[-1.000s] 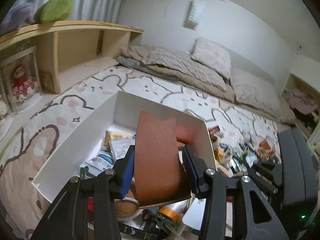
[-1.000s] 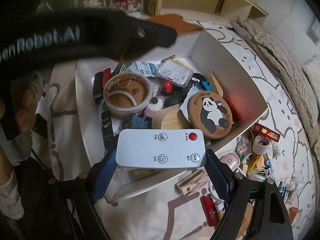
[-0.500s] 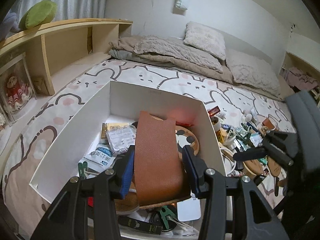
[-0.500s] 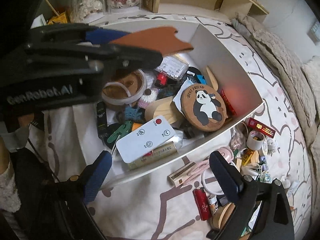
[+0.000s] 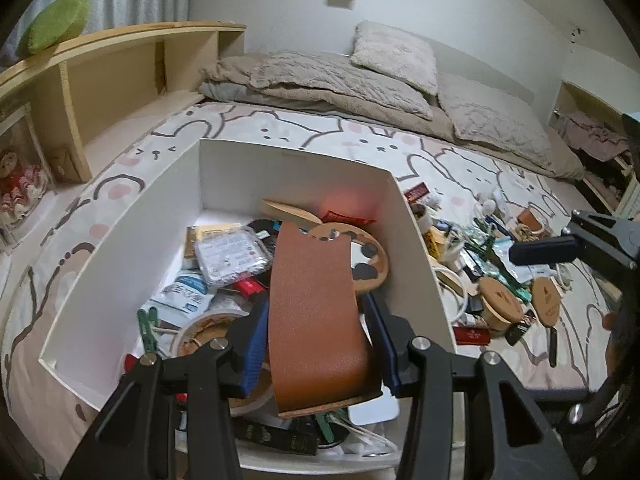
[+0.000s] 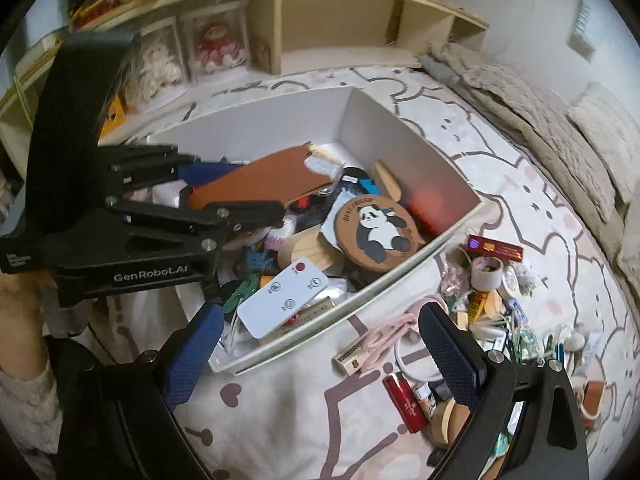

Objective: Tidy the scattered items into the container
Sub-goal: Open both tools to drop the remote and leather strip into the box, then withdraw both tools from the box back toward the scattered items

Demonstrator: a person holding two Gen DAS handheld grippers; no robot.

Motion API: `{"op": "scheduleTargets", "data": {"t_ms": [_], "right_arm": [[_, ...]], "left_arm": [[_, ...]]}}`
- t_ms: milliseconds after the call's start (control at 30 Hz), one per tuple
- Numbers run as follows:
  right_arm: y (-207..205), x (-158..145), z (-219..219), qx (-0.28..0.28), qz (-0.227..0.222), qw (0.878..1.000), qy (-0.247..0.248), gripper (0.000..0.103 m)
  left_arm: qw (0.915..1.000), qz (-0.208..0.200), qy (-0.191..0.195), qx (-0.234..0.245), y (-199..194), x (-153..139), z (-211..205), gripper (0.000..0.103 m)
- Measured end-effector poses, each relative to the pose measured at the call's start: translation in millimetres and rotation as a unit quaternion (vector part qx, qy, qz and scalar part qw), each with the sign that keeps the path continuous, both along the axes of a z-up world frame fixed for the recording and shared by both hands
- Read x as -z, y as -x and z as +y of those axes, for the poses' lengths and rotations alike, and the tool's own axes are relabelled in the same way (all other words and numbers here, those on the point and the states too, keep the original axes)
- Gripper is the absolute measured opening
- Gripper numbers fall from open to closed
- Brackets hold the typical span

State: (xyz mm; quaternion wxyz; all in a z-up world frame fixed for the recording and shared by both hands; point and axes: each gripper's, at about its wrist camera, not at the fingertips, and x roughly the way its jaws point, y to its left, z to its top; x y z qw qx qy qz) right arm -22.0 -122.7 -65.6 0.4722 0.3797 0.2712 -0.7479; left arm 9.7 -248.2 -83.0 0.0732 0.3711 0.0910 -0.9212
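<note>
A white box [image 5: 416,240] on the bed holds several items. My left gripper [image 5: 316,344] is shut on a brown leather piece [image 5: 312,312] and holds it over the box; the piece also shows in the right wrist view [image 6: 260,186] above the box [image 6: 440,172]. My right gripper [image 6: 320,344] is open and empty, just outside the box's near wall. A white remote [image 6: 282,298] lies inside the box by that wall, next to a panda coaster [image 6: 376,232]. Scattered small items [image 6: 492,292] lie on the bedsheet to the right.
A wooden shelf [image 5: 112,80] with doll cases stands along the left of the bed. Pillows and a blanket [image 5: 360,80] lie at the far end. A red tube [image 6: 404,402], a pink cable [image 6: 384,336] and wooden coasters [image 5: 500,300] lie outside the box.
My right gripper opened and let the white remote drop into the box, then drew back to the right. My left gripper lowered the brown piece toward the box.
</note>
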Motion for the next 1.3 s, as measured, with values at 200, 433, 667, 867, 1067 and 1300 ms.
{"op": "scheduleTargets", "data": {"t_ms": [200, 433, 667, 867, 1067, 1300], "right_arm": [[2.4, -2.1, 15.2, 0.024, -0.016, 0.999, 0.025, 0.098], [2.7, 2.8, 29.4, 0.049, -0.029, 0.998, 0.039, 0.098], [1.4, 10.2, 38.4, 0.056, -0.041, 0.996, 0.05, 0.098], [3.4, 12.7, 42.8, 0.062, -0.045, 0.996, 0.055, 0.098], [3.8, 12.5, 45.8, 0.071, -0.046, 0.994, 0.066, 0.098], [4.8, 15.9, 52.2, 0.086, -0.047, 0.991, 0.089, 0.098]], "left_arm": [[0.9994, -0.004, -0.003, 0.033, 0.6, 0.3, 13.8, 0.047], [0.9997, -0.02, -0.017, 0.002, 7.1, 9.7, 5.8, 0.083], [0.9988, -0.009, -0.039, -0.029, 1.4, 8.0, -8.3, 0.086], [0.9986, -0.008, -0.04, -0.034, 0.9, 7.6, -8.7, 0.086], [0.9987, -0.004, -0.037, -0.033, 2.7, 6.5, -6.7, 0.086], [0.9987, -0.002, -0.034, -0.037, 2.7, 4.8, -5.8, 0.086]]}}
